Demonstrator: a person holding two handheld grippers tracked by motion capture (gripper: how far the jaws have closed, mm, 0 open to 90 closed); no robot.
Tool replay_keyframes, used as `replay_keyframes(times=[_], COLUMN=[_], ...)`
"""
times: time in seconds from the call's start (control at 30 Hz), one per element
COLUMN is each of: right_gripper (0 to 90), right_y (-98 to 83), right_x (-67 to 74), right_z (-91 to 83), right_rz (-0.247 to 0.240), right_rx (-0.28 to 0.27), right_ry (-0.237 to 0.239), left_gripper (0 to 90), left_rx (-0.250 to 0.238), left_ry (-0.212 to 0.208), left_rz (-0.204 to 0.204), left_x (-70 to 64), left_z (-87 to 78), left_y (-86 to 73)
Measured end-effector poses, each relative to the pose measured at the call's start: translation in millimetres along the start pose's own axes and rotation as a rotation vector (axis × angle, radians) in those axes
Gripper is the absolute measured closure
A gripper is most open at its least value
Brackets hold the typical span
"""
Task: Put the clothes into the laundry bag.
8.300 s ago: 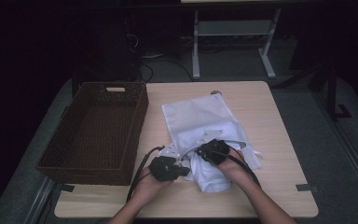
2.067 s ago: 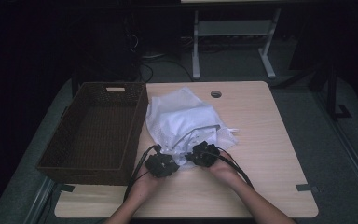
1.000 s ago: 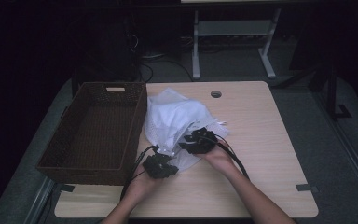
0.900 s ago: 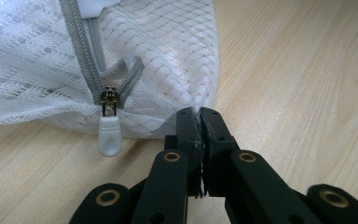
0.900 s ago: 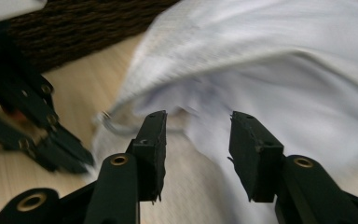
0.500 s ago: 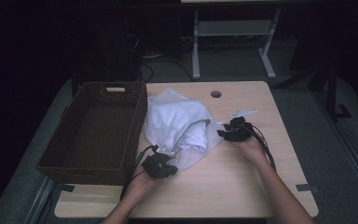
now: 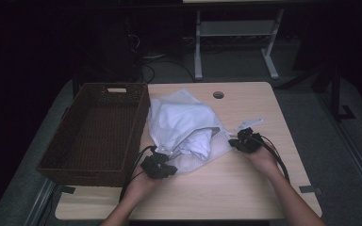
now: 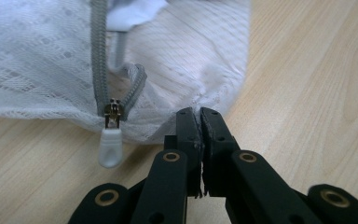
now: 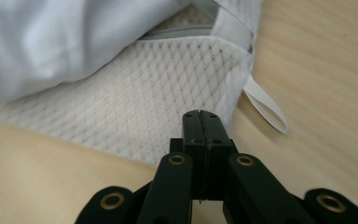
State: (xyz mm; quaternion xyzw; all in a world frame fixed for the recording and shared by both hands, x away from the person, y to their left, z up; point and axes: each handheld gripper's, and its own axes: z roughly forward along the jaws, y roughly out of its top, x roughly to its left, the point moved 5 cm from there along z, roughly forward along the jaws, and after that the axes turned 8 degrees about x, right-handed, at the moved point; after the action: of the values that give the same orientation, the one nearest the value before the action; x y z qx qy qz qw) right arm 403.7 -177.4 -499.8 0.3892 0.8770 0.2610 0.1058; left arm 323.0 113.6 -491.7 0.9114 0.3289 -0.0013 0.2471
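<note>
Mesh bag [image 7: 188, 127] unzipped, white cloth [image 7: 195, 141] inside.

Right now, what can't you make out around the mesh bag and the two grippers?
- Right gripper: jaws closed at the mesh bag edge; pinched mesh uncertain, jaws cover it.
- White garment: type unclear, bunched inside bag.
- Basket: high view too dark for contents.

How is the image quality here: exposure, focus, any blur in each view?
High view: dim and underexposed, the surroundings nearly black, only the table and the white mesh bag read clearly. Left gripper view: bright and even, sharp on the zipper pull, the far mesh softening. Right gripper view: the jaws crisp, the white cloth soft and slightly washed out, the wood grain at right smeared.
</note>
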Motion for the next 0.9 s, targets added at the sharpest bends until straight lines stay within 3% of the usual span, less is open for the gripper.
replay_keyframes(times=[0.1,0.2,0.33,0.43,0.6,0.73,0.83,0.9], right_gripper=[90.0,90.0,90.0,90.0,90.0,90.0,90.0,89.4], right_y=[-13.7,-27.1,-45.3,-55.6,-65.0,-67.1,-67.7,-68.2], right_x=[11.7,28.2,51.1,63.7,76.5,79.0,79.1,78.9], right_z=[-20.2,-37.4,-50.2,-54.9,-61.4,-62.6,-61.4,-61.8], right_rz=[-0.021,-0.059,-0.100,-0.116,-0.127,-0.140,-0.141,-0.138], right_rx=[-0.005,-0.015,-0.004,0.005,0.006,0.013,0.018,0.018], right_ry=[0.021,0.043,0.085,0.114,0.141,0.141,0.137,0.133], left_gripper=[85.0,71.6,56.9,50.3,43.0,38.2,38.5,44.5], left_rx=[0.001,-0.027,-0.077,-0.095,-0.066,-0.024,0.013,0.023], left_ry=[0.007,0.001,-0.036,-0.069,-0.089,-0.099,-0.065,-0.038], left_rz=[-0.007,-0.002,0.052,0.102,0.158,0.190,0.212,0.213], left_x=[-0.6,-6.6,-22.9,-38.3,-54.2,-61.3,-63.5,-61.6], left_z=[-2.8,-12.8,-29.4,-30.5,-8.1,14.0,30.0,37.3], left_y=[-0.5,1.9,12.0,23.6,40.9,50.0,54.2,55.8])
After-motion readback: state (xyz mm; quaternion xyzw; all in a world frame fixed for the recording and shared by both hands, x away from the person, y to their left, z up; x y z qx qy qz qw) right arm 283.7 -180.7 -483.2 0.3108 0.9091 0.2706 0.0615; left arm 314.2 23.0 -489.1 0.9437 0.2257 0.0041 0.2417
